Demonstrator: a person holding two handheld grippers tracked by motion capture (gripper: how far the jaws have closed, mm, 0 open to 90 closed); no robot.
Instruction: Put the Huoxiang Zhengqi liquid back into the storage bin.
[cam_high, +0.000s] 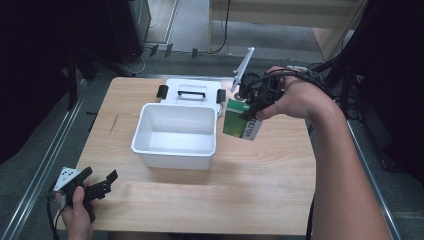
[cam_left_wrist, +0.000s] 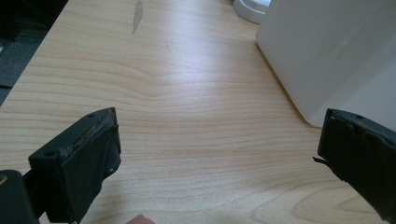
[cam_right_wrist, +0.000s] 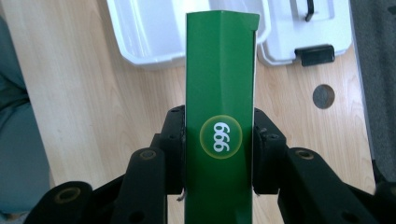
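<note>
Clamped between the black jaws of the right tongs (cam_right_wrist: 219, 154), a green carton (cam_right_wrist: 221, 93) marked "999" fills the middle of the right gripper view, pinched across its narrow faces. From above, that green carton (cam_high: 242, 121) hangs in the air just beside the right wall of the white bin (cam_high: 175, 150), clear of the bench (cam_high: 250, 190), with the right tongs (cam_high: 252, 102) gripping it from the top.

It looks like thin card: probably light, fairly stiff along its edges but easy to dent if squeezed on the broad faces, and slightly slick where printed. Holding it across the narrow sides, as now, seems the sound choice, since the folded edges resist crushing.

Nothing can be seen inside the white bin; its floor shows bare white. Behind it lies its white lid (cam_high: 192, 92) with a black handle and black latches, flat on the bench.

Near the front left corner, the left tongs (cam_high: 97, 182) rest low in the person's hand, jaws spread wide and holding nothing.
</note>
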